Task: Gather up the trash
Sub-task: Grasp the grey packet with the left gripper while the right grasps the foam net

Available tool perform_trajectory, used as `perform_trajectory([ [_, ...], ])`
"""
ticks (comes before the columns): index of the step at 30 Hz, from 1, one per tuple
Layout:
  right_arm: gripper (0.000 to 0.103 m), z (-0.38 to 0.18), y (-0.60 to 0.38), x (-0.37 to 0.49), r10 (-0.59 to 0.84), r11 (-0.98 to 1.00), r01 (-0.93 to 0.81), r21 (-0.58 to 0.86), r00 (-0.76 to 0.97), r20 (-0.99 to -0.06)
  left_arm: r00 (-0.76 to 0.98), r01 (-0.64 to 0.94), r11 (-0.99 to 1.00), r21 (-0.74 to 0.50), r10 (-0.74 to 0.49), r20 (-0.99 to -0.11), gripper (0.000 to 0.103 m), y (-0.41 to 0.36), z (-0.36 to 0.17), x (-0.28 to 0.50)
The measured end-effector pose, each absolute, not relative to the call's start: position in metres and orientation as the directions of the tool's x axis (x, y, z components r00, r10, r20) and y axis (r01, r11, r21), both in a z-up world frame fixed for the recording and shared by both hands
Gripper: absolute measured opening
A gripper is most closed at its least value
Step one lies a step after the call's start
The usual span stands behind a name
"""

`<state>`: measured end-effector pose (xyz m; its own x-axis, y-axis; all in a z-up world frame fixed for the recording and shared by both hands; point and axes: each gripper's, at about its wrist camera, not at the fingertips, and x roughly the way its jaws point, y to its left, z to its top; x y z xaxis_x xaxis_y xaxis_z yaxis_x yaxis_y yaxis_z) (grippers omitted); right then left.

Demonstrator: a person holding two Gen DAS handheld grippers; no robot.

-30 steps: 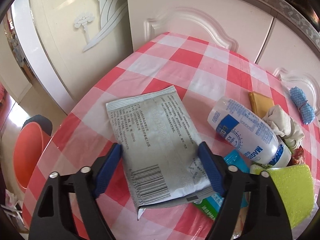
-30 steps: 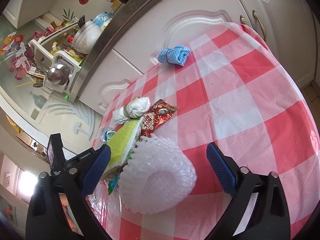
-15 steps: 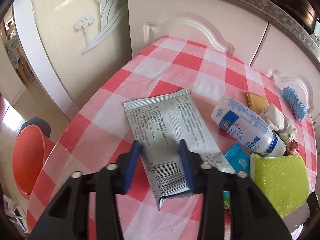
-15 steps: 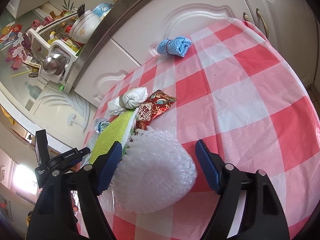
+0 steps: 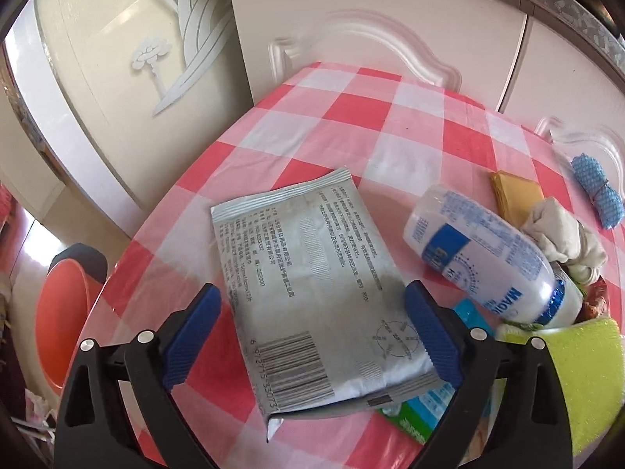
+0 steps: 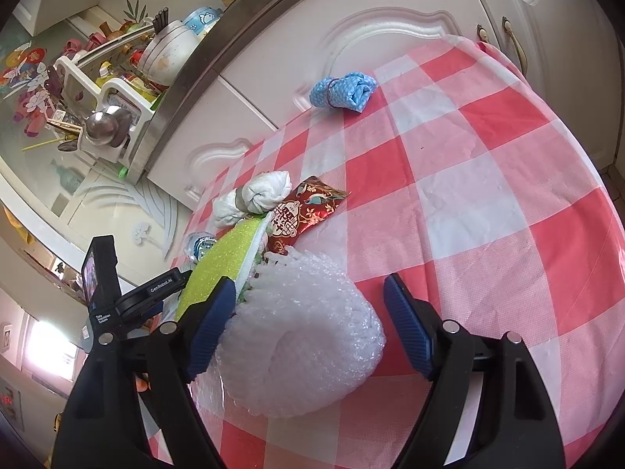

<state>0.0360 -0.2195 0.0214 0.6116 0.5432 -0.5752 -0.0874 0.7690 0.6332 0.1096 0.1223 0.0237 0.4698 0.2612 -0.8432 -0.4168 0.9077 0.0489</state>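
The left gripper [image 5: 308, 324] had just opened its fingers wide around the silver sachet [image 5: 308, 285], lying flat on the counter [image 5: 390, 117] and not gripped. At 9 o'clock waited the orange bin [image 5: 58, 312]. The right gripper [image 6: 310, 328] stood open, holding nothing, astride the foam net [image 6: 304, 348]; next, I judge, a firm pinch was needed.

Round table [image 5: 351, 109] under red-and-white checked cloth. Bearing silver packet [image 5: 312, 285], white bottle [image 5: 488, 262], blue bundle [image 6: 343, 90], foam netting [image 6: 304, 336]. Possibly more beneath green sponge [image 5: 578, 375].

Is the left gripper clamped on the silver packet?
No: the left gripper stands open, its blue fingers straddling the silver packet, which lies flat on the checked tablecloth.
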Motion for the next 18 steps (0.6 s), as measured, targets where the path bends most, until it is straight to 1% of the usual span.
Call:
perform_trajectory([
  [2, 0.084, 0.022, -0.218, 0.036, 0.542, 0.772, -0.093, 0.629, 0.612, -0.576, 0.476, -0.421, 0.907, 0.027, 0.246, -0.844, 0.095, 0.125, 0.022, 0.108],
  [5, 0.087, 0.023, -0.216, 0.036, 0.540, 0.779, -0.102, 0.618, 0.609, -0.581, 0.492, -0.413, 0.911, 0.007, 0.229, -0.840, 0.095, 0.129, 0.020, 0.105],
  [7, 0.088, 0.024, -0.215, 0.035, 0.537, 0.784, -0.105, 0.612, 0.609, -0.584, 0.495, -0.427, 0.904, -0.027, 0.209, -0.844, 0.095, 0.135, 0.018, 0.102],
  [9, 0.088, 0.024, -0.214, 0.035, 0.536, 0.785, -0.107, 0.610, 0.610, -0.584, 0.500, -0.445, 0.894, -0.058, 0.194, -0.844, 0.097, 0.139, 0.017, 0.097],
  [18, 0.092, 0.024, -0.211, 0.035, 0.530, 0.793, -0.115, 0.598, 0.614, -0.585, 0.513, -0.440, 0.896, -0.056, 0.199, -0.835, 0.099, 0.134, 0.014, 0.103],
])
